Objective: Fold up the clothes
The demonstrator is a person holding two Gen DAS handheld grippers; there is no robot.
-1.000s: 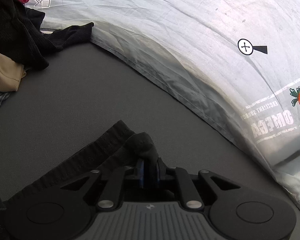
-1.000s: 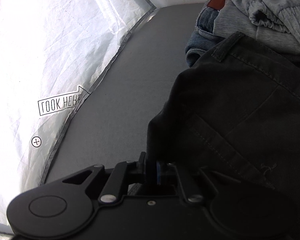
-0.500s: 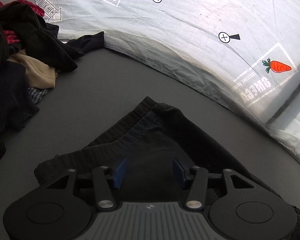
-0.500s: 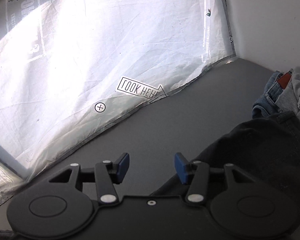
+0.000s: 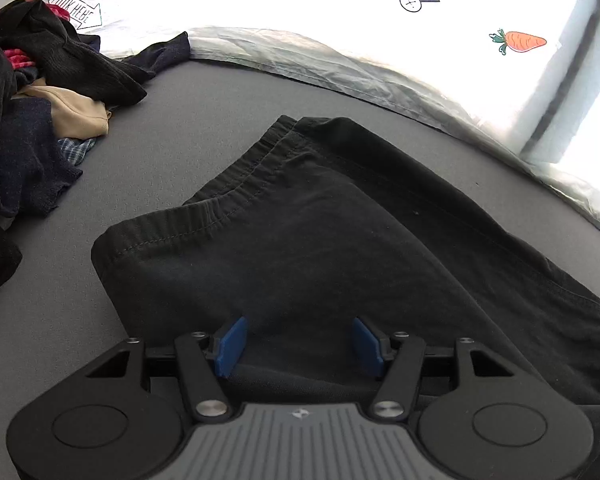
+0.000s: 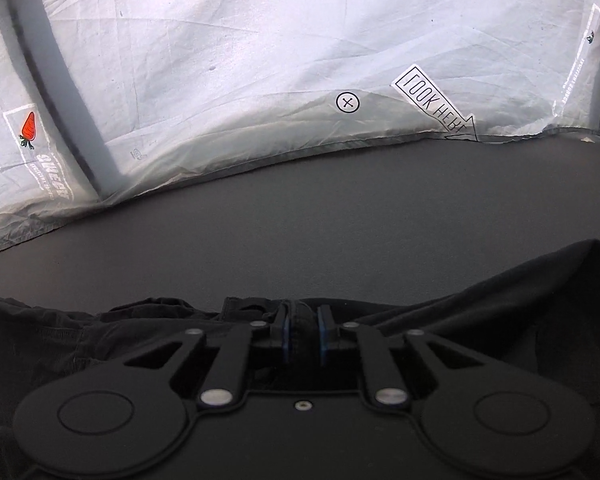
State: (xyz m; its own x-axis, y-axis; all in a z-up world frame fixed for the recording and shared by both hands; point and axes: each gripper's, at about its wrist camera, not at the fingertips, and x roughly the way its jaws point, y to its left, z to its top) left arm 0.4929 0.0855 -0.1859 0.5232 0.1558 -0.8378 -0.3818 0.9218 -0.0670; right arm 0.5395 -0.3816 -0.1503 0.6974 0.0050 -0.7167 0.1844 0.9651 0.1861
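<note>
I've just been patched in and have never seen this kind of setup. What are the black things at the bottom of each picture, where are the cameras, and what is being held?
Those black shapes are two hand-held grippers, each with a fisheye camera looking forward along its blue-padded fingers. In the left wrist view, the left gripper hovers over black trousers lying on a grey surface; its jaws are opening and the pads press on nothing. A pile of unfolded clothes sits to the left. In the right wrist view, the right gripper is closing its pads on a bunched fold of the same dark fabric. A white printed sheet hangs behind.
</note>
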